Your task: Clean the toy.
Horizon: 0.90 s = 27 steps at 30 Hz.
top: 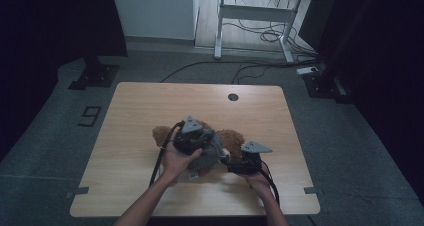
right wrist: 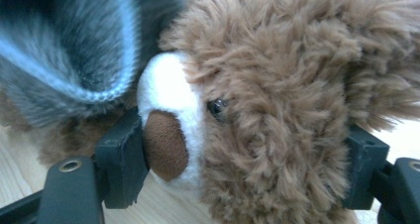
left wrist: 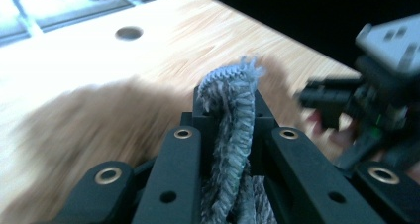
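Note:
A brown teddy bear (top: 231, 139) lies in the middle of the wooden table (top: 130, 111), partly covered by a grey knitted garment (top: 206, 159). My left gripper (top: 194, 137) is over the bear. In the left gripper view it (left wrist: 228, 99) is shut on a fold of the grey knit (left wrist: 233, 130), with the blurred brown bear (left wrist: 89, 125) beyond. My right gripper (top: 235, 164) is at the bear's right side. In the right gripper view it (right wrist: 242, 169) is shut on the bear's head (right wrist: 277, 110), one jaw by the brown nose and the other behind the head. The grey garment (right wrist: 74, 50) hangs at the upper left.
A round cable hole (top: 233, 97) sits near the table's far edge. A white desk frame (top: 260, 16) with loose cables stands on the floor beyond. The right gripper (left wrist: 381, 90) shows at the right of the left gripper view.

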### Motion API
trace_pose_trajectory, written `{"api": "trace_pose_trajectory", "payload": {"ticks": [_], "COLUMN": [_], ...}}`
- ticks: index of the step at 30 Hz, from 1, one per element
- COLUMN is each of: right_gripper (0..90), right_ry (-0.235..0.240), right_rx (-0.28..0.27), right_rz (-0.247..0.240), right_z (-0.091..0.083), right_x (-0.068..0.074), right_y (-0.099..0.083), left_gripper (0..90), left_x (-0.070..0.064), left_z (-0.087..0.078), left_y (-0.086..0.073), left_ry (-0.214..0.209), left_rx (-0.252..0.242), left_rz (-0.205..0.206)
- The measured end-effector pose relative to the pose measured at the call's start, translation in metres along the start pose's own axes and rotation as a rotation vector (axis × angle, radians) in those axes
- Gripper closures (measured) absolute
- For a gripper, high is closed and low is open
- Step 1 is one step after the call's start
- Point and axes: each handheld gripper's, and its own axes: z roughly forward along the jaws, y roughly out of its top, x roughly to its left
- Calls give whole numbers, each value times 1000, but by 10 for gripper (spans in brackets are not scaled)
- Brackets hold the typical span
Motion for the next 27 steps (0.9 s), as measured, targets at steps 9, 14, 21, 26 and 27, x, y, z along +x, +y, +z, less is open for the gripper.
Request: {"api": "trace_pose_trajectory", "payload": {"ticks": [9, 14, 21, 26, 27], "right_gripper": [233, 234, 245, 248, 248], "right_ry": [-16, -23, -39, -41, -41], "right_rx": [5, 9, 7, 6, 6], "right_rz": [1, 18, 1, 10, 12], "right_z": [-3, -2, -2, -2, -2], "right_x": [4, 3, 6, 5, 5], "right_y": [-2, -3, -3, -3, -3], "left_gripper": [799, 800, 804, 805, 804], "left_x": [-18, -10, 7, 14, 15], "left_z": [79, 82, 62, 42, 40], "left_y": [27, 19, 9, 4, 3], "left_ry": [-3, 17, 117, 153, 162], "left_rx": [140, 133, 160, 153, 153], "left_rz": [27, 5, 31, 53, 61]}}
